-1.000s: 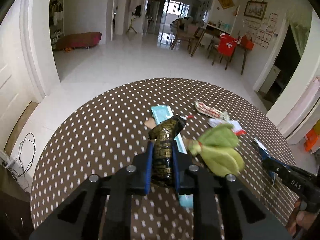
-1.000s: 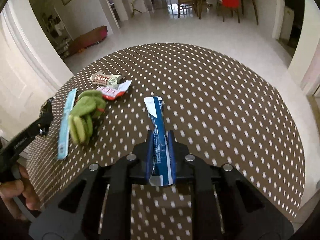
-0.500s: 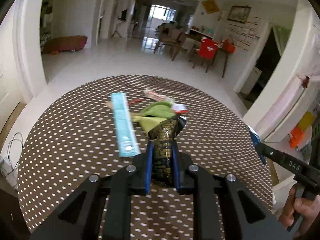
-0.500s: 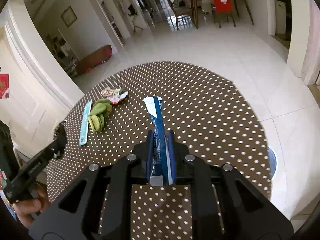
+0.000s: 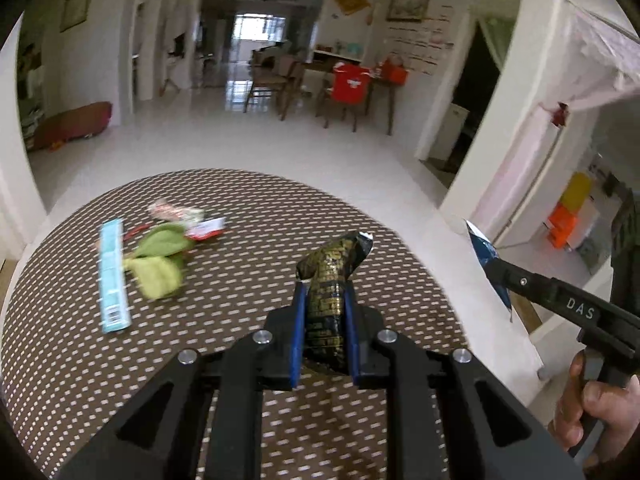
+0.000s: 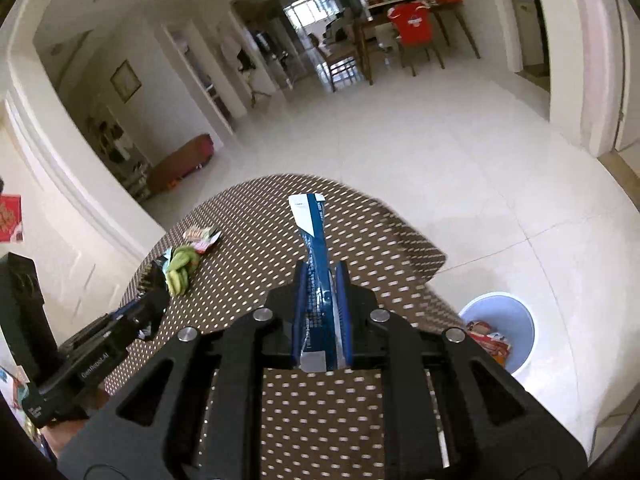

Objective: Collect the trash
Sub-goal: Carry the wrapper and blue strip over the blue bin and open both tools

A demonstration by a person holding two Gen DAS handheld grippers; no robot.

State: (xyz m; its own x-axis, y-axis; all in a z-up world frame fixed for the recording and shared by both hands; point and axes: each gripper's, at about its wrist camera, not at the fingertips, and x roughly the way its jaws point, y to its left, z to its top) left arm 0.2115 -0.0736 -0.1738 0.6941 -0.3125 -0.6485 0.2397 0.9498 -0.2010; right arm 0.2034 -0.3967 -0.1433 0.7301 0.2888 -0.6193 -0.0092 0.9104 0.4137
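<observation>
Two wrappers are up off the tabletop point(image 5: 248, 408) at once: the left gripper point(image 5: 323, 320) has its fingers pinched onto a crumpled black-and-gold wrapper point(image 5: 330, 280), and the right gripper point(image 6: 321, 312) is clamped tight on a long blue-and-white wrapper point(image 6: 314, 264) that stands up well past its fingertips. Down on the floor off the tabletop's right edge sits the pale blue trash bin point(image 6: 505, 320), with red packaging already inside, and that looks like the target. Here's the worry: both hands are crowding the same side, and in the left view the right gripper's blue wrapper already pokes in at the frame edge, so a clash over the bin is a real risk. That long blue strip is light and floppy; let go too high or off-centre and I'd expect it to flutter past the rim onto the tiles. The black-and-gold one is bunched between the fingers and could cling to a pad on release. Meanwhile a teal wrapper point(image 5: 114, 276), green peels or leaves point(image 5: 160, 260) (too blurred to say which) and red-and-white wrappers point(image 5: 188, 220) lie on the far left of the tabletop, waiting for collection.
</observation>
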